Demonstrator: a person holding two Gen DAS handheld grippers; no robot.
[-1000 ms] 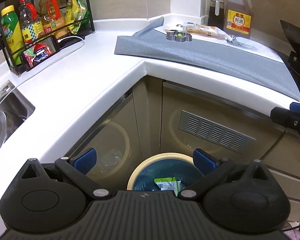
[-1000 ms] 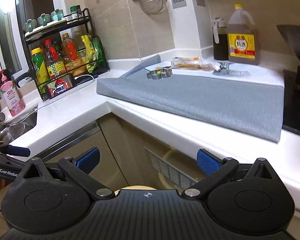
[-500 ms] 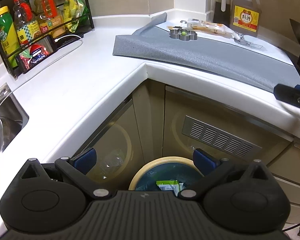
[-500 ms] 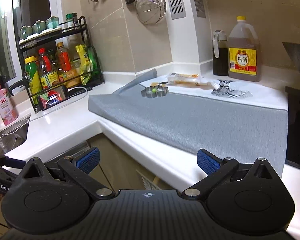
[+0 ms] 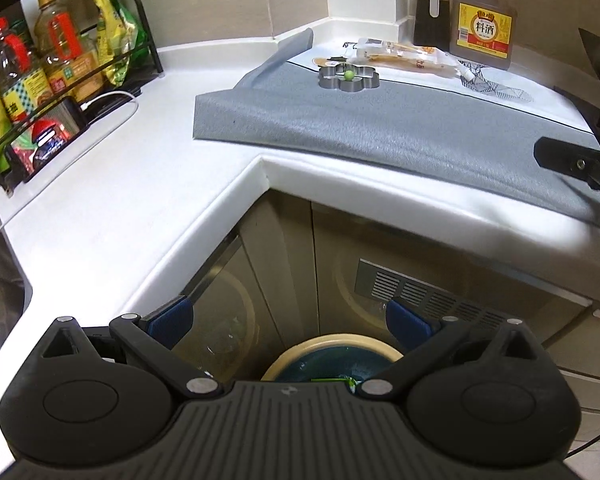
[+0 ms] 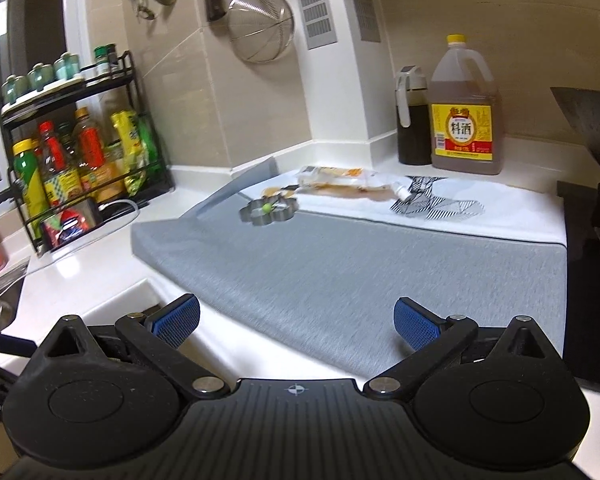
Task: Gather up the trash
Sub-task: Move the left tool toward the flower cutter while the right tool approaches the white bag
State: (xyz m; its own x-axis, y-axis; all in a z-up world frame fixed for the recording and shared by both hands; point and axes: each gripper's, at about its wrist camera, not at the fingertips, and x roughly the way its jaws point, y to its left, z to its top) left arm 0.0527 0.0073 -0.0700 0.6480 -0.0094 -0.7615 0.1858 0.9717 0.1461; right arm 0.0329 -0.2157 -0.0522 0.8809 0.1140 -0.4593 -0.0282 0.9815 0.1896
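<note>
The left tongs (image 5: pixel 290 320) hang with their blue pads wide apart and nothing between them, over the bin (image 5: pixel 332 354) that stands on the floor in front of the corner cabinet. A green wrapper (image 5: pixel 332 380) lies inside the bin, mostly hidden by the tongs' body. The right tongs (image 6: pixel 298 322) are likewise spread apart and bare, held above the front edge of the table (image 6: pixel 112 292) and the grey mat (image 6: pixel 360 280). At the back of the mat a clear snack wrapper (image 6: pixel 340 178) lies flat, touching a white patterned cloth (image 6: pixel 460 208). Just beside the wrapper sits a flower-shaped metal ring (image 6: pixel 268 210) with a small green ball (image 6: pixel 266 208) inside it. Behind them stand a cooking wine jug (image 6: pixel 464 120) and a dark bottle (image 6: pixel 412 120). A rack (image 6: pixel 80 152) of bottles stands to the left.
</note>
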